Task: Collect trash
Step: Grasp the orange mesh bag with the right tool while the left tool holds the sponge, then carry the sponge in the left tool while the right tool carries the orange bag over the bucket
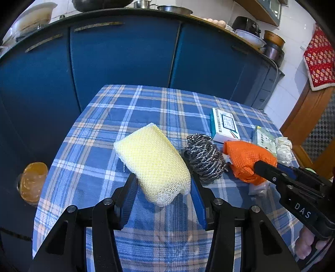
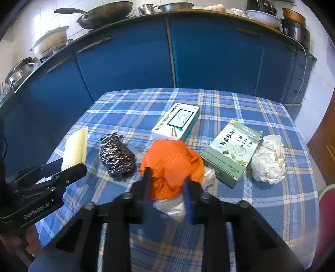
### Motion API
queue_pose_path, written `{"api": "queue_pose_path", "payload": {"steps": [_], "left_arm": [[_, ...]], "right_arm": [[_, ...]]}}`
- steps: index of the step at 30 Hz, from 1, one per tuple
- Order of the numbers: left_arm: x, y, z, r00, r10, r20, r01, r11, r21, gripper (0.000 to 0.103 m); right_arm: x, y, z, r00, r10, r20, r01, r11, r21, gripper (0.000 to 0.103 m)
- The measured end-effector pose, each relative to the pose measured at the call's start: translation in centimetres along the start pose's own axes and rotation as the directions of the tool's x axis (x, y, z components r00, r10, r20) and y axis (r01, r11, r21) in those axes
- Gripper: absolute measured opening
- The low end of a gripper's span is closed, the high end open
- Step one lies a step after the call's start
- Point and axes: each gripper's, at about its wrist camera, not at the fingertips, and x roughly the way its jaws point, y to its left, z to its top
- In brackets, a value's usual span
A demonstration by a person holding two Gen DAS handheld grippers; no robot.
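Over the plaid table (image 1: 129, 117), left hand-held gripper (image 1: 163, 184) angled down clamping yellow sponge (image 1: 152, 163), right hand-held gripper (image 2: 166, 184) pinching orange bag (image 2: 173, 165).

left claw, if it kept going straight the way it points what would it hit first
Nothing stands ahead of the yellow sponge, which the left claw already holds between its fingers. Beyond it, the line probably meets the plaid tablecloth; depth is hard to judge.

Blue cabinets (image 2: 129, 54) stand behind the plaid-clothed tabletop (image 2: 240, 104); a wok (image 2: 104, 16) and pots (image 2: 171, 6) sit up top.
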Motion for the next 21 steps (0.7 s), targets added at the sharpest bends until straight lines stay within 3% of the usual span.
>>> {"api": "queue_pose_path", "payload": {"steps": [6,21], "left_arm": [[-0.9,-0.5,0.1,1.0,-0.005,0.015,0.005,1.0,0.004,0.051],[-4.1,-3.6,-0.1,0.996,-0.069,0.056,0.066,0.996,0.057,0.052]], "right_arm": [[-1.6,0.1,-0.2,0.999,0.015,0.033,-0.015,1.0,0.012,0.016],[-8.5,-1.7,-1.8,0.99,0.015,0.142,-0.027,0.996,0.085,0.014]]}}
